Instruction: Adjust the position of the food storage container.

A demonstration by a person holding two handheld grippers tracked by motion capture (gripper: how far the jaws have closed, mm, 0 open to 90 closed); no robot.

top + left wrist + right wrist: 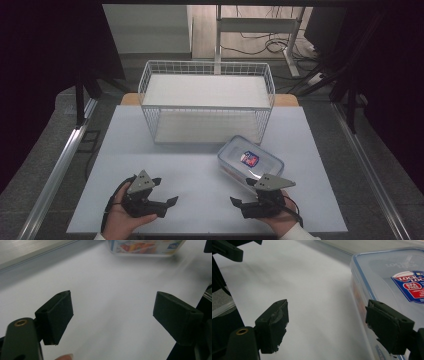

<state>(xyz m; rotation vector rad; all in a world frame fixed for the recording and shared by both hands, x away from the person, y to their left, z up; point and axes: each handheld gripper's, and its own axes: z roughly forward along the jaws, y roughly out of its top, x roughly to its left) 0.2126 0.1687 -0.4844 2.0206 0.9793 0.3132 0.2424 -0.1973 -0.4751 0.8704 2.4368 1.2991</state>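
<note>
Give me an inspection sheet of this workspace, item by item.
Surface: white table top, bare apart from the items below.
Job's things: clear plastic container with a blue-rimmed lid and a label, lid on, lying at the right, near the right gripper; white wire basket at the far edge, empty.
Clutter: nothing seen.
Grippers: left gripper and right gripper each held in a hand at the near edge, jaws open, nothing between them.
Cables: black cable trailing from the left gripper; loose cables on the floor beyond.
Surroundings: metal rails at both sides, desk frame behind the table.
</note>
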